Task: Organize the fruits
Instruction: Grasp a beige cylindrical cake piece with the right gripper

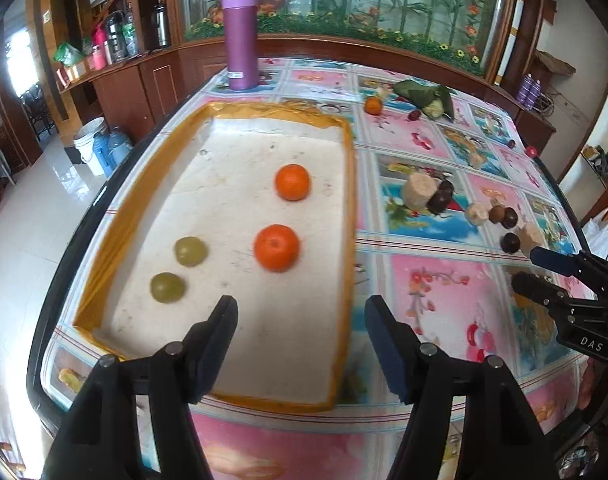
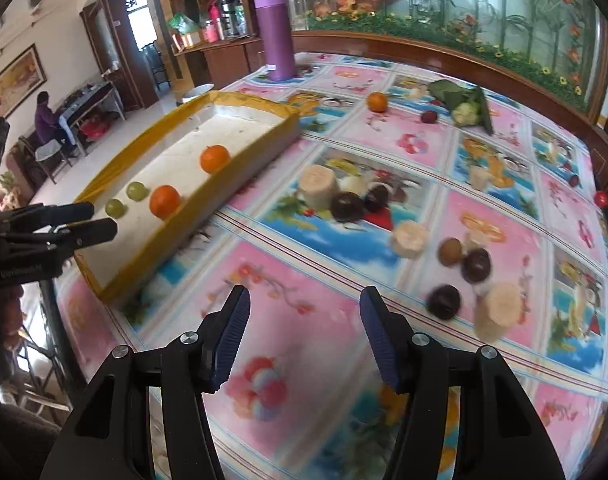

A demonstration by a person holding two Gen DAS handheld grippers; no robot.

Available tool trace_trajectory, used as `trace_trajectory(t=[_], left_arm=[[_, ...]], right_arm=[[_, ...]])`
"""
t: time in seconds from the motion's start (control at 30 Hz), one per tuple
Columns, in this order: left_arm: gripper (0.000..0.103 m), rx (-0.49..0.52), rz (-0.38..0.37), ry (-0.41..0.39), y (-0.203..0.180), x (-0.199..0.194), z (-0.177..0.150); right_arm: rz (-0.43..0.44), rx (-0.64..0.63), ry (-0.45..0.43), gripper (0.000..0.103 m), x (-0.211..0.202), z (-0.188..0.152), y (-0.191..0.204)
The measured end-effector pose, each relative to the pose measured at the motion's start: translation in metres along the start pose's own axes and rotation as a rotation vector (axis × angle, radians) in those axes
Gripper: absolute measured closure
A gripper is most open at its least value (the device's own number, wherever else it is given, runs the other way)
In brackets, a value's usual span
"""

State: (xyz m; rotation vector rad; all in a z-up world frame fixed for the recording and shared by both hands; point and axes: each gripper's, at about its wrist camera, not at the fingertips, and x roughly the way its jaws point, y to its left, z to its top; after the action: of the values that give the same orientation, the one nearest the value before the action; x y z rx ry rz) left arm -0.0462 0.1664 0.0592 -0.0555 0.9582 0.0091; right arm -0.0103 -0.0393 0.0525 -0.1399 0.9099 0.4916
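Pink-and-blue patterned cloth covers the surface (image 2: pixel 384 152), where a yellow-rimmed tray (image 1: pixel 350 184) holds two oranges (image 1: pixel 277 247) and two green fruits (image 1: pixel 167 287), while both grippers' fingers (image 1: pixel 223 320) (image 2: pixel 235 320) hang released and empty before wooden cabinets (image 1: pixel 135 84).

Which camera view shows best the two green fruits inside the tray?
The left wrist view shows the two green fruits best: it looks down into the tray, so both appear large and apart. In the right wrist view they are small and far, beside the left gripper.
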Motion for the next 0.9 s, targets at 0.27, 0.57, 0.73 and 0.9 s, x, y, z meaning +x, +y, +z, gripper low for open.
trace_trajectory(t=[0.27,0.57,0.73,0.9], left_arm=[[0.032,0.106,-0.051,0.043,-0.067,0.002,-0.01],[0.032,0.171,-0.074,0.069,-0.123,0.012,-0.008],[0.032,0.171,-0.105,0.083,-0.15,0.028,0.002],[0.032,0.159,-0.161,0.094,-0.181,0.05,0.015]], right_arm=[[-0.084,0.149,0.027,0.046,-0.007,-0.026,-0.095],[-0.055,0.089,0.043,0.046,0.019,-0.014,-0.115],[-0.051,0.006,0.047,0.069,0.026,-0.011,-0.113],[-0.046,0.042,0.018,0.069,0.004,-0.023,-0.127]])
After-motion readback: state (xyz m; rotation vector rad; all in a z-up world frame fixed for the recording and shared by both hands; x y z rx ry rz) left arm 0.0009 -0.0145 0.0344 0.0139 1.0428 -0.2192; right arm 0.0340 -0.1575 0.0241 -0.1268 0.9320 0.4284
